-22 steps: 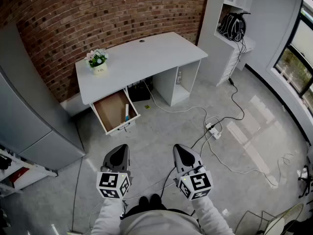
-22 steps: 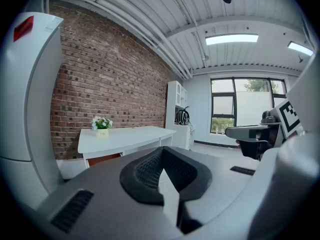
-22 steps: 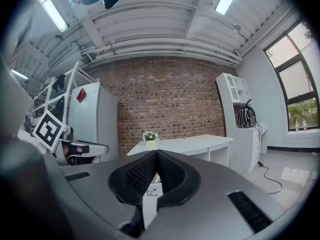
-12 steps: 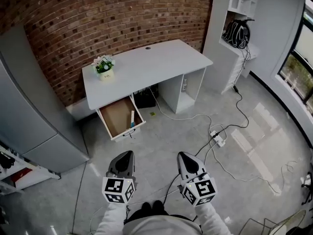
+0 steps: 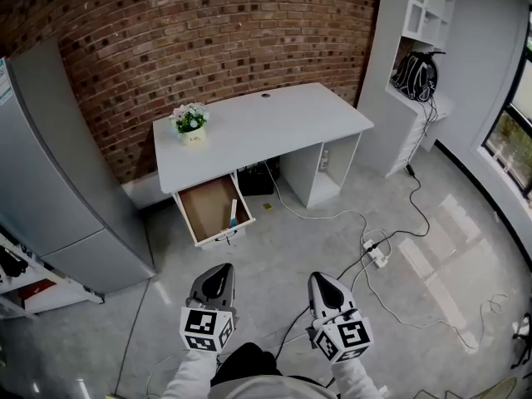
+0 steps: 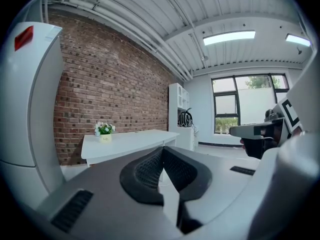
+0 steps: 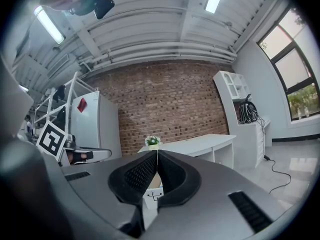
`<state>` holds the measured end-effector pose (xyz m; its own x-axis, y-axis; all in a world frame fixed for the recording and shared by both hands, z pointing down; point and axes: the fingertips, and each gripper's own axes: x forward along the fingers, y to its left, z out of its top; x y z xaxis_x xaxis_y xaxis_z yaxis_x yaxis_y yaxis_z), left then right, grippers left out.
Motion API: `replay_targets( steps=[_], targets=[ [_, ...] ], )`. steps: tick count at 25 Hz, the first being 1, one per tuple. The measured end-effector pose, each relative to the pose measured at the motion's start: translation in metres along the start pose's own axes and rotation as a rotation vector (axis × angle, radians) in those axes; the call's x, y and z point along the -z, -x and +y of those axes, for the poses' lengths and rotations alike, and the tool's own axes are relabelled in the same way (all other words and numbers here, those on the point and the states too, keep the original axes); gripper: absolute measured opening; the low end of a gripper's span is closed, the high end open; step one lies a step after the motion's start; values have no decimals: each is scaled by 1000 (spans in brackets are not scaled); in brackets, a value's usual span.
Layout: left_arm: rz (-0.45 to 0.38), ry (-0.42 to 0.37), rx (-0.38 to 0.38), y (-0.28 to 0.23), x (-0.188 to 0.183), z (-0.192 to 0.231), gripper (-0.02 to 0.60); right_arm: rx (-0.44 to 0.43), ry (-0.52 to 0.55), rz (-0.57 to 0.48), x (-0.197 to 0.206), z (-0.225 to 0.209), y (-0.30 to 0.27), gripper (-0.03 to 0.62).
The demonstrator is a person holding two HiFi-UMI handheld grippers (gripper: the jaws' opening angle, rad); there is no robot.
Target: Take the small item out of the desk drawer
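A white desk (image 5: 266, 123) stands against the brick wall, and its wooden drawer (image 5: 208, 209) is pulled open at the left. A small white and blue item (image 5: 233, 214) lies along the drawer's right side. My left gripper (image 5: 222, 267) and right gripper (image 5: 319, 276) hover side by side over the floor, well short of the drawer. Both are shut with nothing between the jaws. In the left gripper view the left gripper (image 6: 162, 151) points at the desk (image 6: 130, 140). The right gripper (image 7: 157, 156) faces the desk (image 7: 200, 144), with the drawer front (image 7: 152, 194) just beyond its jaws.
A potted flower (image 5: 189, 121) sits on the desk's left end. A tall grey cabinet (image 5: 66, 181) stands left of the drawer. At the right is a white shelf unit (image 5: 416, 23) with a black bag (image 5: 416, 73). Cables and a power strip (image 5: 374, 254) lie on the floor.
The head view has swung, so the desk and drawer now sit lower and further right in the picture. Both grippers stay shut and side by side, slightly lower in frame.
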<state>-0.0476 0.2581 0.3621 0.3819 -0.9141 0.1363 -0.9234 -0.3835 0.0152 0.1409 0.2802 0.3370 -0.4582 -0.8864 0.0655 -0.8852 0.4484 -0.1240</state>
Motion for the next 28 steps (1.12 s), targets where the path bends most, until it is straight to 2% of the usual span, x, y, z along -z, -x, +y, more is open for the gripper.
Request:
replay_targets(
  steps=[4, 9, 14, 20, 28],
  targets=[
    [1, -6, -12, -6, -2, 2, 21, 4, -16, 4, 1, -5, -3, 28],
    [7, -7, -32, -23, -1, 12, 98, 1, -29, 13, 7, -14, -16, 28],
    [25, -9, -45, -47, 2, 27, 137, 9, -41, 28, 7, -24, -39, 28],
    [48, -3, -47, -93, 11, 56, 160, 28, -38, 39, 9, -41, -83, 27],
    [71, 4, -54, -169, 13, 117, 204, 58, -40, 51, 3, -63, -171, 28]
  ],
)
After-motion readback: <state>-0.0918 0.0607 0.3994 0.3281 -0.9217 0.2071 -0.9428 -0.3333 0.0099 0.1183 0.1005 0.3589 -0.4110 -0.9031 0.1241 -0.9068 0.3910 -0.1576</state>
